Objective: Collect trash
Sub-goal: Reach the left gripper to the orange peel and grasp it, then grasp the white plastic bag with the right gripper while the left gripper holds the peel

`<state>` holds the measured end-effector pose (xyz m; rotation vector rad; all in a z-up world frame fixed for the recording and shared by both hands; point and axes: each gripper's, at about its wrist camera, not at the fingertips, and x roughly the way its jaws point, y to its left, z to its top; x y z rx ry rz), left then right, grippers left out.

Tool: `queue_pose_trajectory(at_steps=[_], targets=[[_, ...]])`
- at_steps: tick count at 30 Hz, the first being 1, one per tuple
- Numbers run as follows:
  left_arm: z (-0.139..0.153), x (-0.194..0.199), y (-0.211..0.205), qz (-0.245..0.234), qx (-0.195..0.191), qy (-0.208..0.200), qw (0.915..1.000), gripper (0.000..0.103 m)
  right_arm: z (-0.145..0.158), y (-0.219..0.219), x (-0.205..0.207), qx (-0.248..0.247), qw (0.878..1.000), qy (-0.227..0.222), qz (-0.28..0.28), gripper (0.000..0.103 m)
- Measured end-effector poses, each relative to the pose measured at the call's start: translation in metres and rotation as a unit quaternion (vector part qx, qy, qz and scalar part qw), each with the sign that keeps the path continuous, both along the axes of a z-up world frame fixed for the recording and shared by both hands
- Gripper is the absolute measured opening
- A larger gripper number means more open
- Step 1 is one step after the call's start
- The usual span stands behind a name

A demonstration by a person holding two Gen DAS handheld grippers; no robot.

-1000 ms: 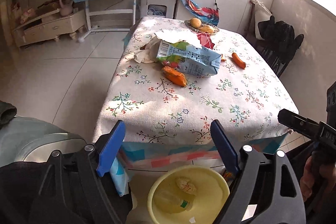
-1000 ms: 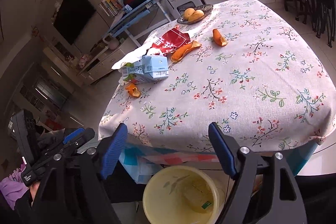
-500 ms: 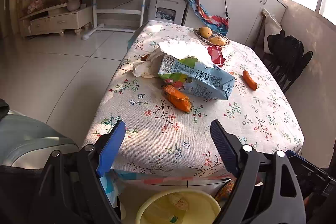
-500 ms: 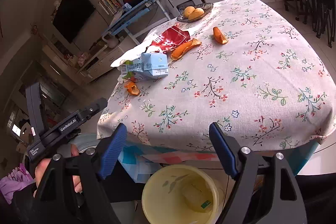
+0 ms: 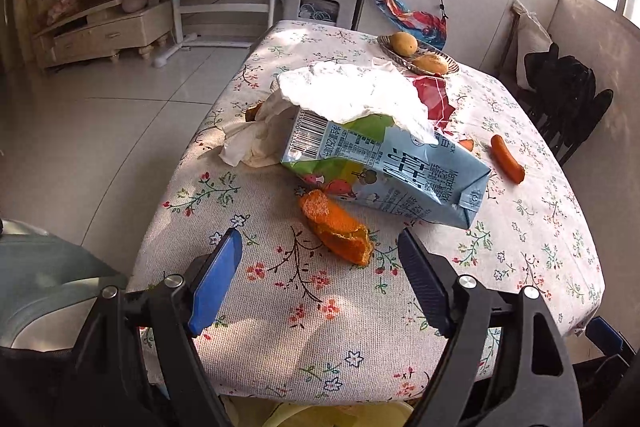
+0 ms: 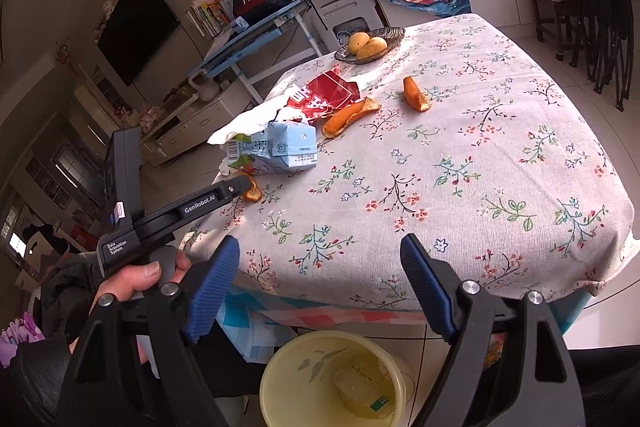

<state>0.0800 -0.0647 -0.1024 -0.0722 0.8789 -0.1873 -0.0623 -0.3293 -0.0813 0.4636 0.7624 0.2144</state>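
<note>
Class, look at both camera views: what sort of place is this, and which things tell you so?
Most likely a home living and dining room: a table with a floral tablecloth, a wall television and a fruit bowl.

My right gripper (image 6: 320,263) hangs wide, empty, over the yellow bin (image 6: 276,383) — ahead on the flowered tablecloth (image 6: 480,155) lie a milk carton (image 6: 280,149) and orange peels (image 6: 346,117).

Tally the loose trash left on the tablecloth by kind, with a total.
Orange peel pieces: 3 (near carton, long strip, far piece)
Milk carton: 1
White tissue: 1
Red wrapper: 1
Total: 6
</note>
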Motion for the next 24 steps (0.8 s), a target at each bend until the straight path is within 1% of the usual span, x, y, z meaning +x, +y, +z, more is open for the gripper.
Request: queue_pose_trajectory(at_steps=[2,4,5,6,7,8,9,12,15,19,21,24], targets=[[-0.003,0.008,-0.003,-0.003,0.000,0.002,1.0000,0.070,0.000,0.000,0.006,-0.004,1.000,0.001,-0.002,0.080],[-0.008,0.016,-0.005,-0.008,-0.002,0.010,0.9999,0.058,0.003,0.003,0.014,-0.007,1.000,-0.003,0.003,0.080],[-0.011,0.018,-0.006,-0.009,-0.005,0.012,0.9999,0.055,0.004,0.004,0.018,-0.007,1.000,-0.005,0.006,0.080],[-0.011,0.020,-0.007,-0.009,-0.004,0.006,0.9999,0.052,0.005,0.006,0.023,-0.006,1.000,-0.006,0.010,0.080],[-0.012,0.023,-0.008,-0.014,-0.008,0.007,0.9998,0.044,0.005,0.008,0.027,-0.004,1.000,-0.006,0.013,0.080],[-0.012,0.024,-0.008,-0.016,-0.009,0.006,0.9998,0.040,0.005,0.010,0.033,-0.003,1.000,-0.005,0.016,0.080],[-0.013,0.026,-0.009,-0.019,-0.012,0.009,0.9997,0.033,0.006,0.012,0.037,-0.003,1.000,-0.004,0.019,0.080],[-0.012,0.025,-0.007,-0.023,-0.018,0.009,0.9995,0.029,0.008,0.016,0.050,0.002,1.000,-0.005,0.025,0.080],[-0.008,0.020,0.000,-0.019,-0.029,0.019,0.9992,0.019,0.014,0.020,0.064,0.013,0.999,-0.012,0.032,0.080],[-0.007,0.012,0.016,-0.001,-0.037,0.029,0.9989,0.019,0.022,0.029,0.097,0.027,0.998,-0.016,0.051,0.080],[-0.007,0.012,0.023,0.006,-0.043,0.031,0.9986,0.019,0.021,0.035,0.120,0.039,0.997,-0.006,0.062,0.080],[-0.008,0.010,0.028,0.009,-0.048,0.032,0.9983,0.018,0.015,0.043,0.155,0.046,0.997,0.010,0.063,0.079]])
